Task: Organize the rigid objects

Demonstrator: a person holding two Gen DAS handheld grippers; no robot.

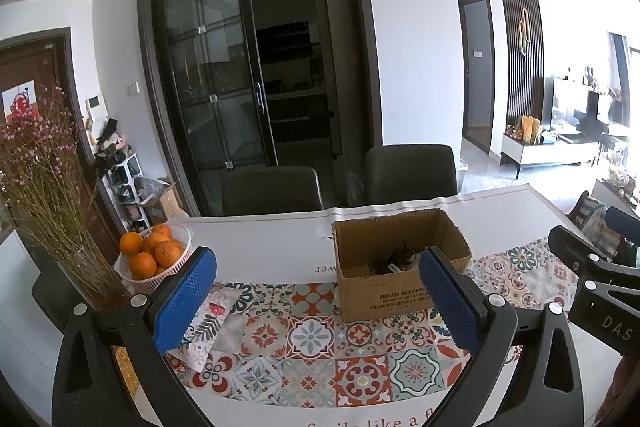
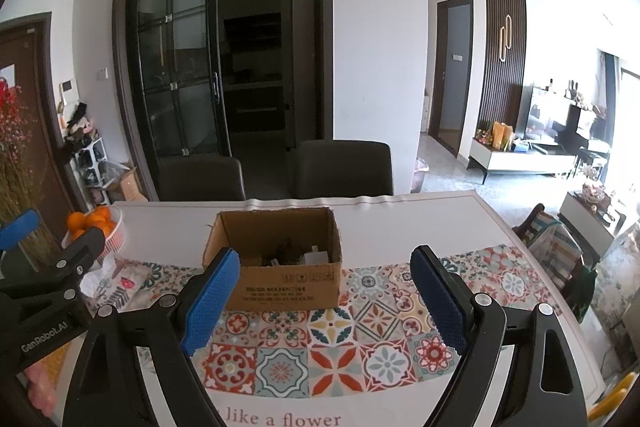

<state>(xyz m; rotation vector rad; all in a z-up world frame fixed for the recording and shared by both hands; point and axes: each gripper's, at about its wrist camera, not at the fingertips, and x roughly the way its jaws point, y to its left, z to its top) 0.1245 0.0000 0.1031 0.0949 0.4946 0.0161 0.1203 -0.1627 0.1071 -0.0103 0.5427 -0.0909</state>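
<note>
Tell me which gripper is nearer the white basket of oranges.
Left. The left gripper hovers open, the white basket of oranges just beyond its left finger. The right gripper, also open, faces the brown cardboard box, with the basket far to its left.

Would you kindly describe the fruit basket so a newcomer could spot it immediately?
Start at the white dining table and go to its left end, beside the vase of dried flowers. There sits the white slatted basket, the only container heaped with oranges, unlike the cardboard box.
</note>
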